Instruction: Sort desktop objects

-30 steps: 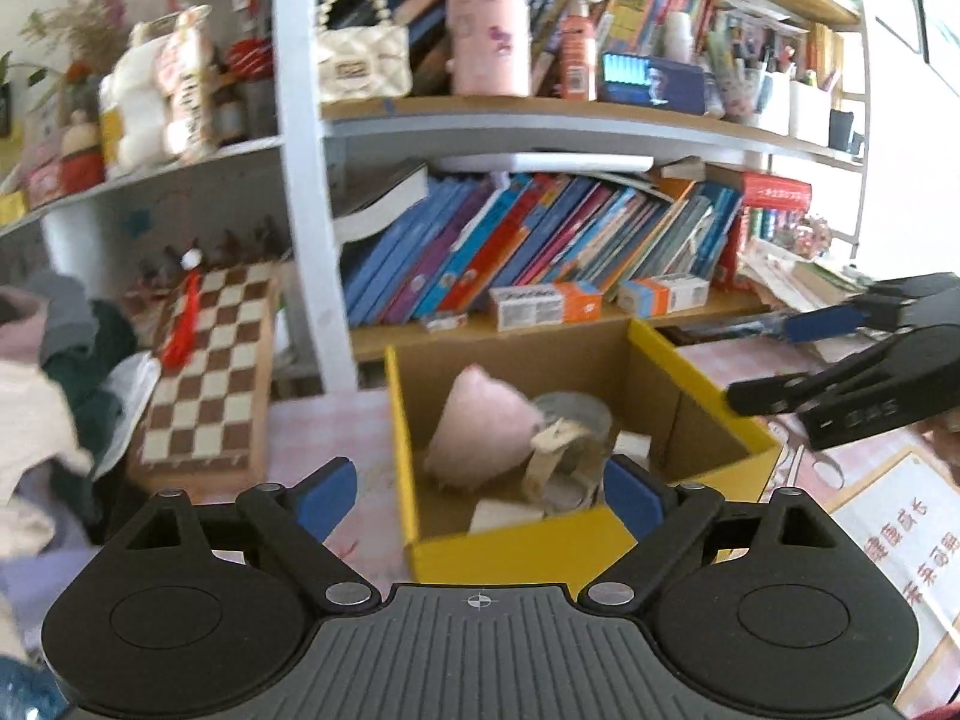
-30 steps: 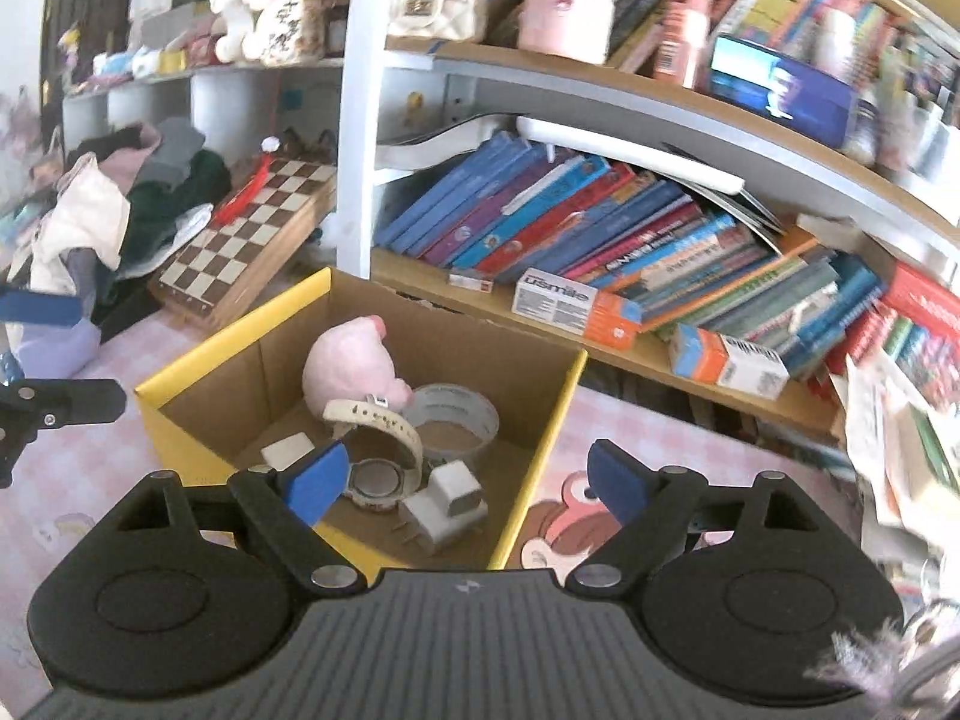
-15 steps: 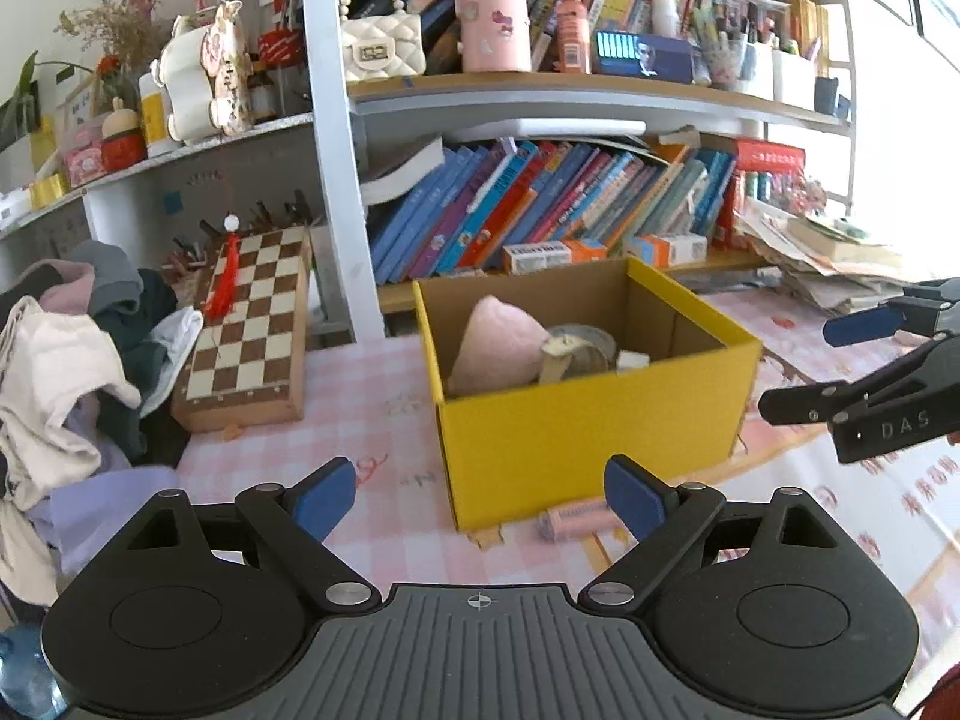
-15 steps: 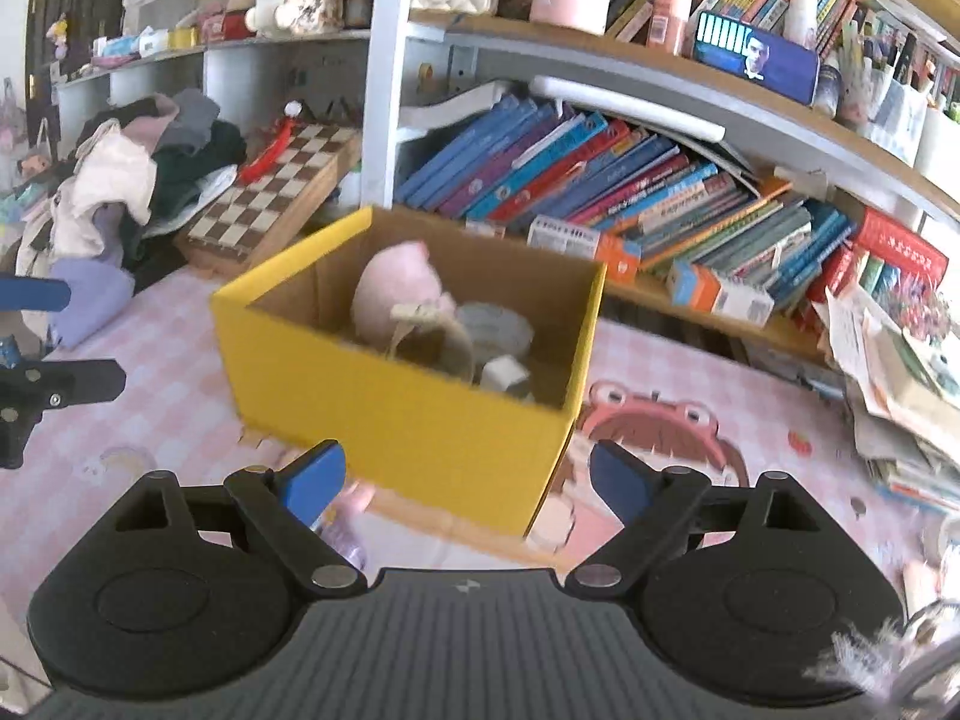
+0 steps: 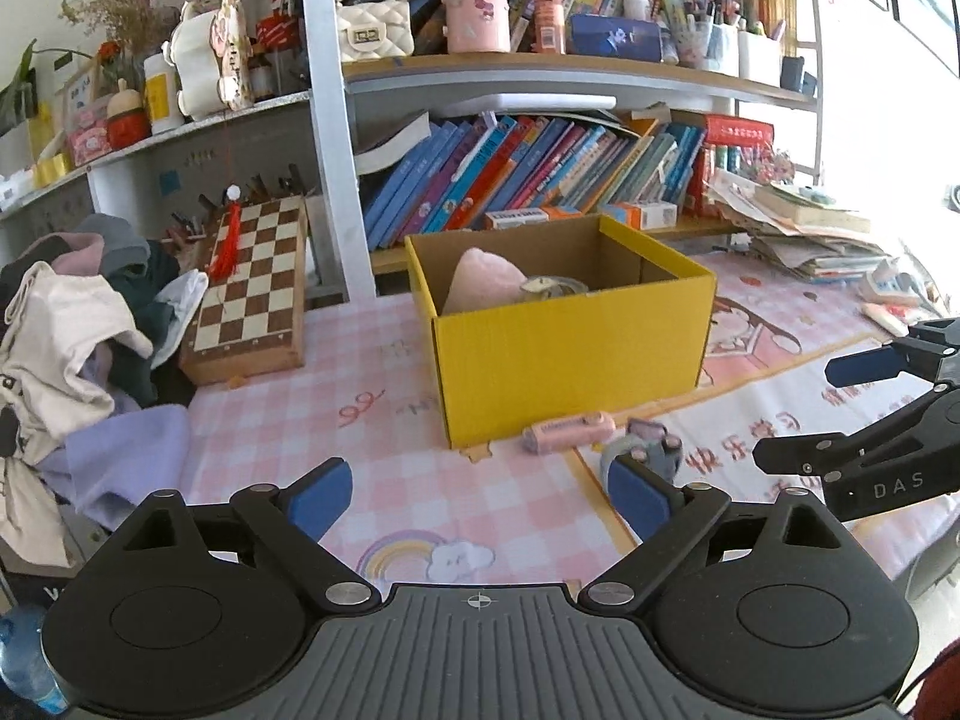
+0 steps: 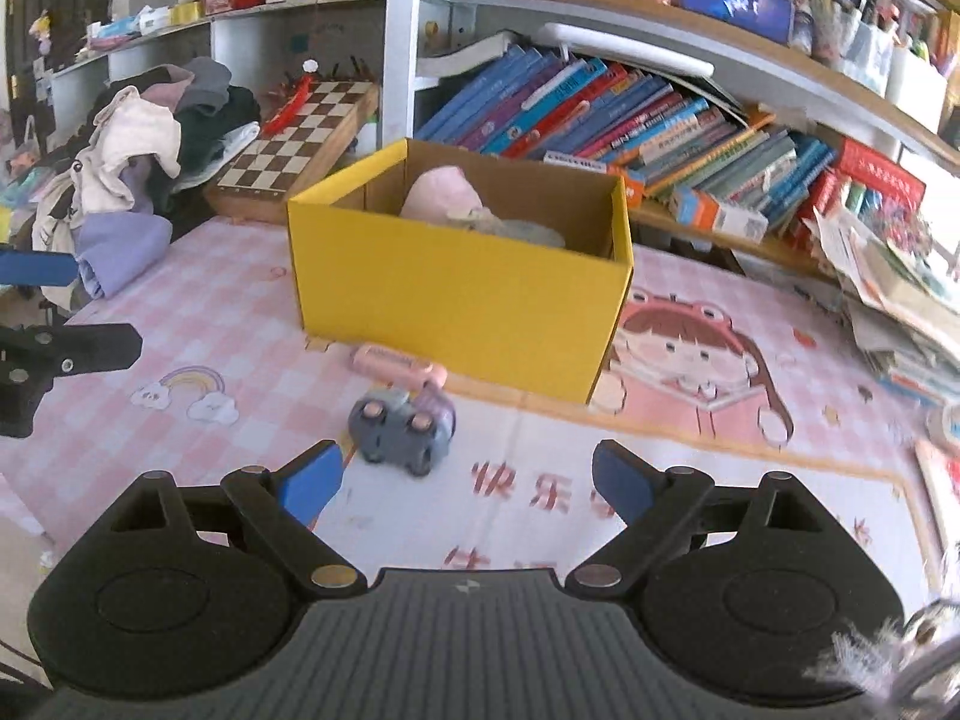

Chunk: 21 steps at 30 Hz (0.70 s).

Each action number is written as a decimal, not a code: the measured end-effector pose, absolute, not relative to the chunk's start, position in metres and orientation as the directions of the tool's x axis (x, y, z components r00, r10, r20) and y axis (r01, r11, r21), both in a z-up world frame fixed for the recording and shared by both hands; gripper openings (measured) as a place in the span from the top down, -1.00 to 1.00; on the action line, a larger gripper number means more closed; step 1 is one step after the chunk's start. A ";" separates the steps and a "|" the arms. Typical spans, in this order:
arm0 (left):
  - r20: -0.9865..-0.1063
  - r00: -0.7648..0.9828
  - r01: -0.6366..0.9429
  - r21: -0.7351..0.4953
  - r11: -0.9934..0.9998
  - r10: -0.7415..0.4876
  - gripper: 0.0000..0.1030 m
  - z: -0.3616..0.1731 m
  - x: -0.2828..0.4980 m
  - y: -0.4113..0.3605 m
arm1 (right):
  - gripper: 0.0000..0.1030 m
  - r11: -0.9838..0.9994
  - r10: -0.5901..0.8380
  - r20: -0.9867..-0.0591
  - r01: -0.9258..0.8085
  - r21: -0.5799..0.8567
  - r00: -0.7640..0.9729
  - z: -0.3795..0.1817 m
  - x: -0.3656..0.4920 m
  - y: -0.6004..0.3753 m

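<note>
While your left tongs (image 5: 477, 495) and right tongs (image 6: 465, 486) both hang apart and empty above the table (image 6: 240, 324), the yellow cardboard box (image 6: 456, 294) sits mid-table holding a pink plush (image 6: 441, 198). Just in front of it lie a pink stapler (image 6: 399, 363) and a grey-blue toy car (image 6: 399, 432), near each other. A chessboard (image 5: 252, 282) leans by the shelf.

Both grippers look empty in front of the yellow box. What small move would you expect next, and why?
Probably the right gripper eases forward and left toward the grey toy car, jaws kept open. The car and a pink case lie outside the yellow box, which already holds a pink plush. The car is nearest the right gripper; the left gripper is open too.
</note>
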<state>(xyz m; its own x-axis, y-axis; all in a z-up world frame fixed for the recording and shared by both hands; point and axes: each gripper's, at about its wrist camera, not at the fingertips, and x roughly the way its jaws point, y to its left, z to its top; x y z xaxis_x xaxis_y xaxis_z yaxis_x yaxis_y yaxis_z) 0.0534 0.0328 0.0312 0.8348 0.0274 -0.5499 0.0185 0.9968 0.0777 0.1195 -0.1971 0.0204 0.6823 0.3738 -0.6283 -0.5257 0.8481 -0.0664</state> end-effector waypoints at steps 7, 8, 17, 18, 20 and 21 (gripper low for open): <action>-0.576 0.818 0.054 0.079 0.995 0.002 -0.85 0.023 0.044 0.031 | -0.76 0.857 0.369 -0.638 -0.513 -0.048 0.676 0.014 0.100 -0.192; -0.579 0.815 0.059 0.079 0.995 -0.003 -0.85 0.022 0.043 0.030 | -0.76 0.858 0.369 -0.642 -0.512 -0.043 0.672 0.013 0.098 -0.191; -0.644 0.764 0.105 0.049 0.993 -0.049 -0.86 0.002 0.038 0.027 | -0.76 0.853 0.365 -0.707 -0.522 -0.006 0.605 -0.006 0.088 -0.182; -0.650 0.758 0.110 0.048 0.993 -0.053 -0.86 0.001 0.038 0.026 | -0.76 0.853 0.365 -0.709 -0.523 -0.007 0.604 -0.007 0.088 -0.181; -0.660 0.749 0.117 0.048 0.992 -0.057 -0.86 -0.003 0.037 0.026 | -0.77 0.852 0.363 -0.711 -0.524 -0.008 0.602 -0.007 0.087 -0.179; -0.663 0.747 0.118 0.047 0.992 -0.057 -0.87 -0.004 0.037 0.026 | -0.77 0.851 0.362 -0.713 -0.525 -0.010 0.600 -0.007 0.087 -0.179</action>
<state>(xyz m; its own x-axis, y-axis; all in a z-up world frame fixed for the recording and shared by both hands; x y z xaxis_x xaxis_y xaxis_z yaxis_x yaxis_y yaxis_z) 0.0370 0.0263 -0.0039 0.7467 -0.0570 -0.6627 0.1179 0.9919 0.0475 0.0873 -0.1786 -0.0075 0.6002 0.3619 -0.7133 -0.5248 0.8512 -0.0098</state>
